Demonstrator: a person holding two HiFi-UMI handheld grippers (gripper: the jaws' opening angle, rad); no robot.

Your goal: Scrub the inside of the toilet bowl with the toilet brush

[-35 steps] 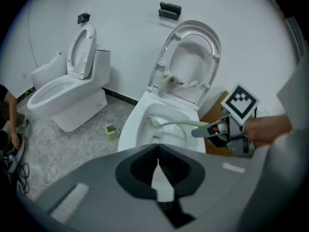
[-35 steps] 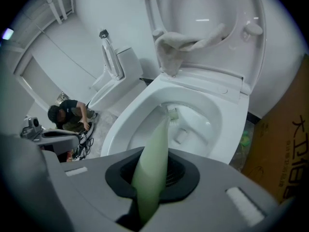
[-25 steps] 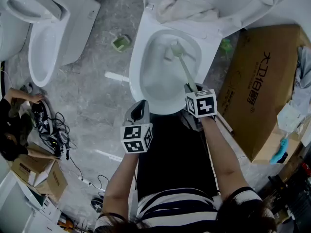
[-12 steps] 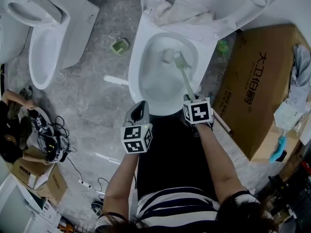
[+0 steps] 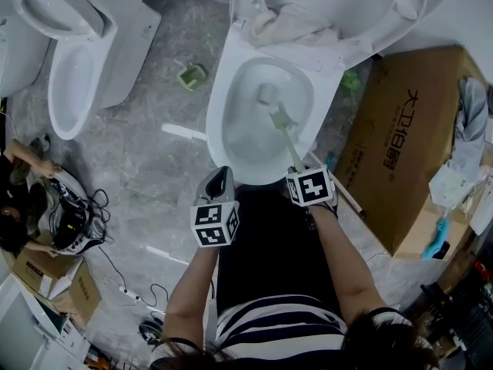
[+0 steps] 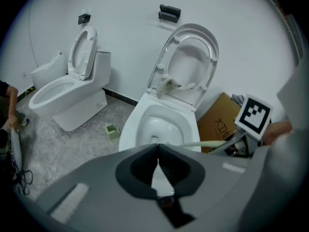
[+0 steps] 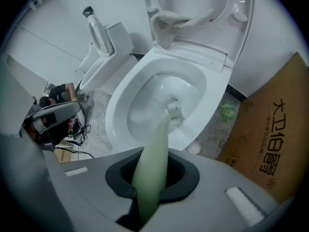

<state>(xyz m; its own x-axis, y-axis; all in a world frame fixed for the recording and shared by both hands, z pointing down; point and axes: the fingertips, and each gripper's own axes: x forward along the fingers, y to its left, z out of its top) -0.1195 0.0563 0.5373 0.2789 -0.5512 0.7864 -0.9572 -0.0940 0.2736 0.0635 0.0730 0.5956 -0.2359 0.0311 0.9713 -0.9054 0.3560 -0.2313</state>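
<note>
A white toilet bowl [image 5: 231, 68] [image 7: 145, 74] [image 6: 133, 124] stands open, seat and lid raised, with a pale cloth [image 5: 281, 21] draped at the hinge. My right gripper [image 5: 302, 177] [image 7: 152, 178] is shut on the pale green toilet brush [image 5: 286, 139] [image 7: 153, 158]; its white bristle head [image 7: 175, 111] lies against the right inner wall of the bowl. My left gripper [image 5: 218, 185] [image 6: 158, 164] hovers at the bowl's front rim, shut, with nothing between its jaws. In the left gripper view the brush handle [image 6: 203, 144] crosses over the bowl rim.
A second toilet [image 5: 77, 75] stands at the left. A small green holder [image 5: 192, 75] sits on the grey floor between the toilets. A large cardboard box [image 5: 408, 129] lies right of the bowl. Cables and small boxes [image 5: 73, 230], with a person's arm, are at the far left.
The brush head has slid from the back of the bowl toward the front right wall, as my right gripper drew back toward me. The left gripper barely moved.
</note>
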